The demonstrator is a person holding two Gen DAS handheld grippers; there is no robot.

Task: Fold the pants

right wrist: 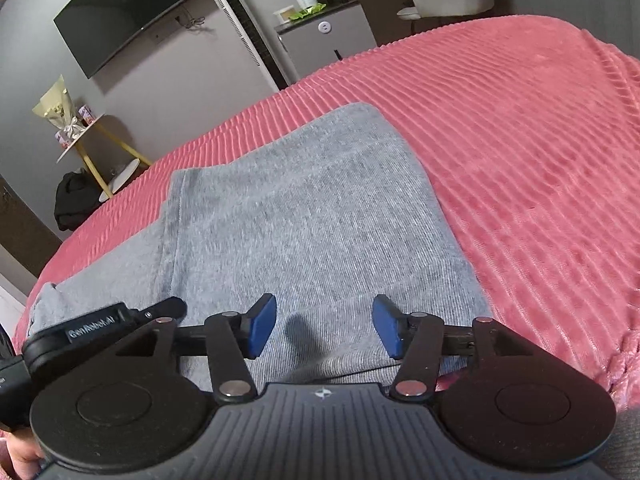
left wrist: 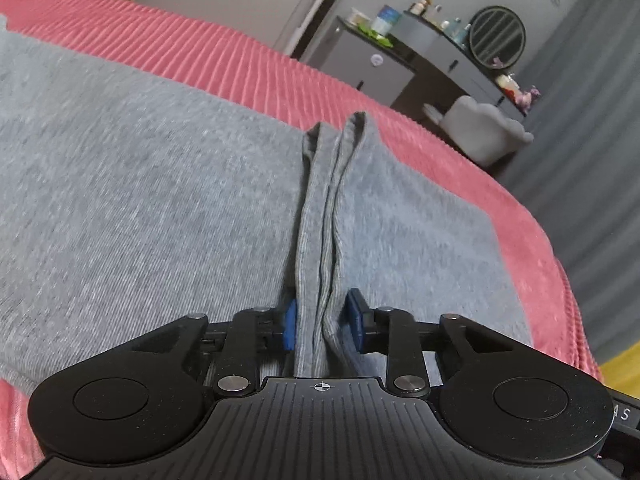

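1. Left wrist view is showing the grey knit cotton pants (left wrist: 140, 184) lying spread on the pink ribbed plush bedspread (left wrist: 224, 60), with a raised ridge of doubled fabric running away from the camera toward the bedspread's far edge.
2. Right wrist view is showing the same pants (right wrist: 304, 216) lying flat, one stitched hem edge running down their left side and the bedspread (right wrist: 520, 152) surrounding them on the far and right sides.
3. Left gripper (left wrist: 322, 322) is angling downward over the bedspread, its blue pads sitting close on either side of the fabric ridge; the left pad is touching the cloth, while the right pad is standing slightly clear, so the jaws are not clenching it.
4. Right gripper (right wrist: 324, 330) is also tilting down over the bedspread's near edge, its jaws standing released and apart, with only flat pants fabric lying beneath the gap.
5. Beside it, the other gripper's black body is showing at the pants' left edge.
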